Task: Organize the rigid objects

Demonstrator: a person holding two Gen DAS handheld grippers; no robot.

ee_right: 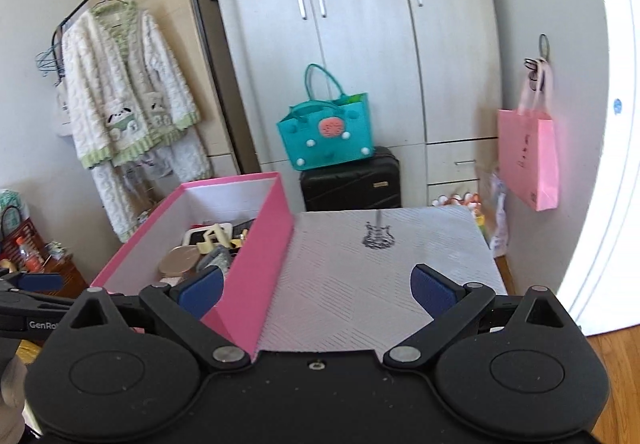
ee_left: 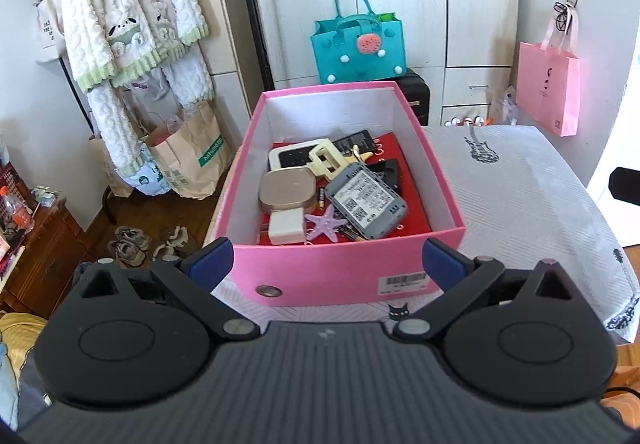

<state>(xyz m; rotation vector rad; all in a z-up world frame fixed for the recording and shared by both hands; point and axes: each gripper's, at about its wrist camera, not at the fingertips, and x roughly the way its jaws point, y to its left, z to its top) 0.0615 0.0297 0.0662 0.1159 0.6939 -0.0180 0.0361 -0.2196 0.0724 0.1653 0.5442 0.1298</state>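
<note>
Looking along the left gripper [ee_left: 326, 262], its jaws stand wide apart and hold nothing. Just beyond them, mid-frame, the pink box [ee_left: 320, 276] sits on the counter [ee_left: 520, 195], holding a jumble: a grey battery pack [ee_left: 366, 203], white charger [ee_left: 285, 226], purple starfish [ee_left: 326, 220], rose-gold case [ee_left: 286, 189] and cream clip [ee_left: 326, 159].

From the right wrist, the right gripper [ee_right: 316, 290] is equally wide open and empty; the box lies left of centre, bare patterned cloth to its right.

Everything visible lies inside the box, which fits either gathering finished or sorting out ahead.
</note>
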